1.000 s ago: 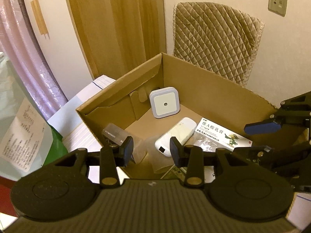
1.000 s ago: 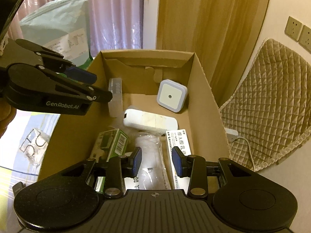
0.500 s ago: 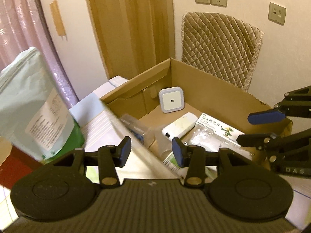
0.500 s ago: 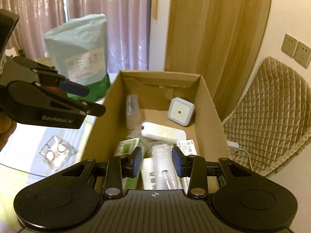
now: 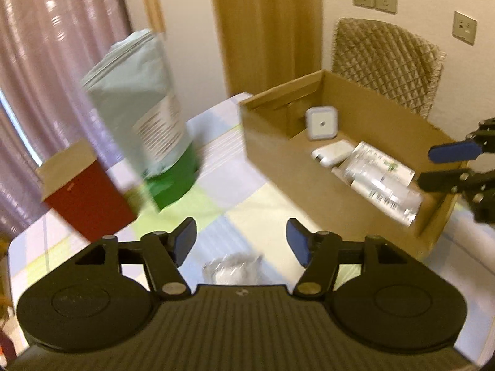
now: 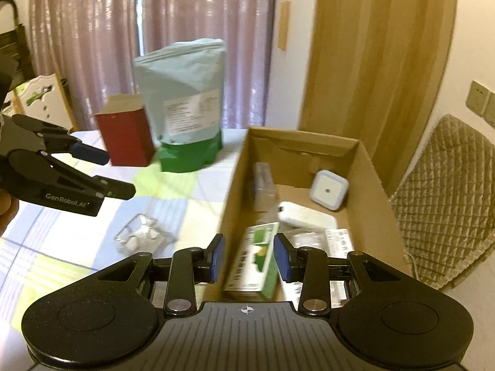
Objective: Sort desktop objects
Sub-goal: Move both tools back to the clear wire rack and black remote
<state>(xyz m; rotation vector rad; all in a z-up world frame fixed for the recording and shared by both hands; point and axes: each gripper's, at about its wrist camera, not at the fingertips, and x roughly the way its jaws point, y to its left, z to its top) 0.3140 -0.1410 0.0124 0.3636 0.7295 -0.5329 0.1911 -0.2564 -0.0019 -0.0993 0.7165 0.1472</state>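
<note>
The left gripper [image 5: 241, 241] hangs wide open over the clear packet [image 6: 140, 233] on the table, apparently lining up a pick; the right gripper [image 6: 249, 258], open and empty, hovers above the box [image 6: 230, 191] of sorted items.

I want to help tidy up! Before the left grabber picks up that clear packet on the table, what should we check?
1. Left gripper open and holding nothing: ok.
2. Clear packet free on the table, nothing on top: ok.
3. Left gripper lined up over packet: cannot tell, picture blurred.
4. Right gripper out of the way, over the box: ok.
5. Room left in box: ok.
</note>
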